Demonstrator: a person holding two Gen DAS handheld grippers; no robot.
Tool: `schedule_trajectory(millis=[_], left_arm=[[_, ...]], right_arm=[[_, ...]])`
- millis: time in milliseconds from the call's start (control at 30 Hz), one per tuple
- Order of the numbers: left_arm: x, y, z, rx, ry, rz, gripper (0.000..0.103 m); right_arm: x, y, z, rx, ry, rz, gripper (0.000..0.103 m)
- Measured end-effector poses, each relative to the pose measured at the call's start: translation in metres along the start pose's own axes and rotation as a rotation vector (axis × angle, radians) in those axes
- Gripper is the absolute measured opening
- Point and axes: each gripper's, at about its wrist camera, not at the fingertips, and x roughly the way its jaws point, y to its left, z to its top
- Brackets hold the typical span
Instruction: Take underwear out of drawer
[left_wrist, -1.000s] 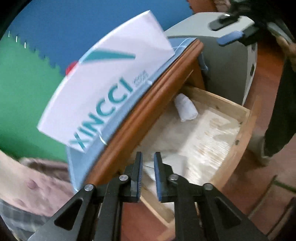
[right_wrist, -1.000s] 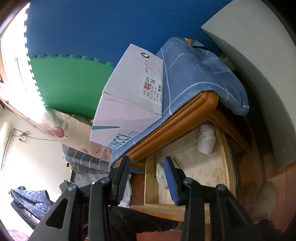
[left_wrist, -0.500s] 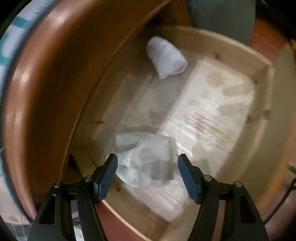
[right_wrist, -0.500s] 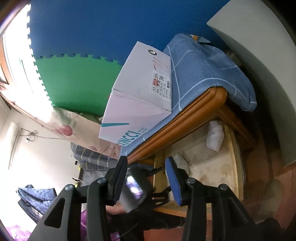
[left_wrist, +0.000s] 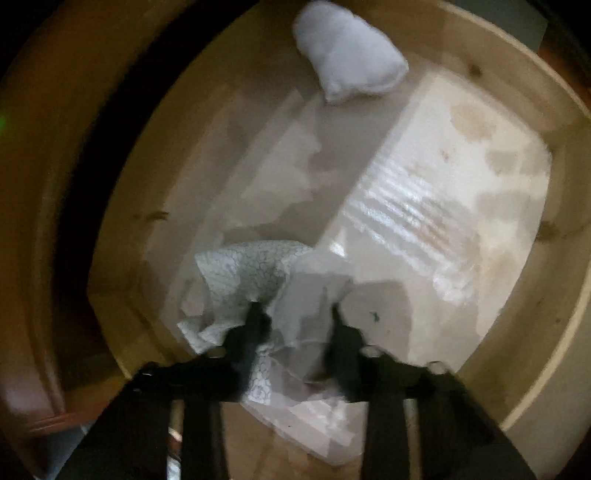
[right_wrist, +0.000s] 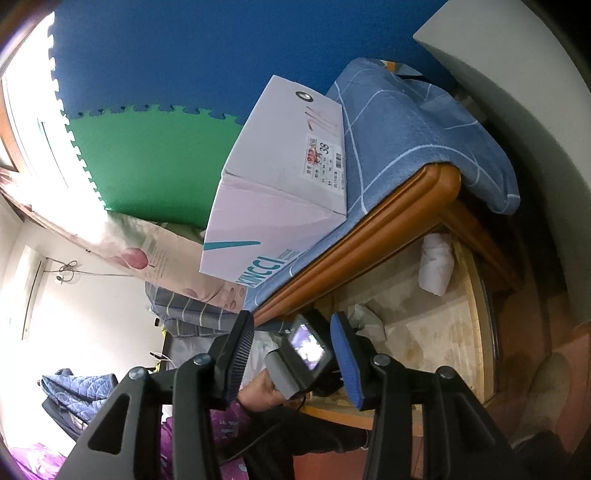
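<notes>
Pale wood drawer (left_wrist: 546, 122) is filling the left wrist view, lined with a glossy stained sheet (left_wrist: 436, 206). My left gripper (left_wrist: 295, 314) is pointing steeply down into it, jaws closing around the crumpled mint-patterned and grey underwear (left_wrist: 258, 273) at the drawer's near corner. Fabric is bunched between the fingertips (left_wrist: 255, 314); the frame is blurred, so I can't tell if the pads are biting yet. A second item, a rolled white cloth bundle (left_wrist: 347, 70), is lying well apart at the far end, untouched.

To do this well: I'm aiming to finish the squeeze on a thick fold, not the thin edge, and to keep the tips off the liner so it isn't dragged out too. Then lift straight up, clear of the drawer wall, before moving away.

Right wrist view: my right gripper (right_wrist: 295, 354) is hanging part-open, holding nothing, outside the drawer front. Beyond its jaws I'm seeing my other hand (right_wrist: 262, 391) and its tool down in the drawer. A white cardboard shoebox (right_wrist: 280, 177) is sitting on a blue checked cloth (right_wrist: 413, 136) over the orange-brown cabinet top (right_wrist: 369, 240).
</notes>
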Motion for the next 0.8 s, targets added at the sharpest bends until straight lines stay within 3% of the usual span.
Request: schedule_trajectory(millis=[133, 533, 700, 800], left_arm=[[-0.032, 0.001, -0.006, -0.001, -0.085, 0.017, 0.013], [-0.172, -0.004, -0.042, -0.080, -0.330, -0.052, 0.010], [-0.247, 0.012, -0.058, -0.200, -0.457, -0.115, 0.005], [-0.277, 0.025, -0.056, -0.242, -0.503, -0.103, 0.005]], right_arm=[[0.000, -0.002, 0.000, 0.011, -0.002, -0.010, 0.044], [-0.002, -0.007, 0.001, 0.028, -0.011, -0.030, 0.044], [0.000, -0.009, 0.000, 0.035, -0.007, -0.033, 0.044], [0.000, -0.010, 0.001, 0.046, -0.010, -0.028, 0.044]])
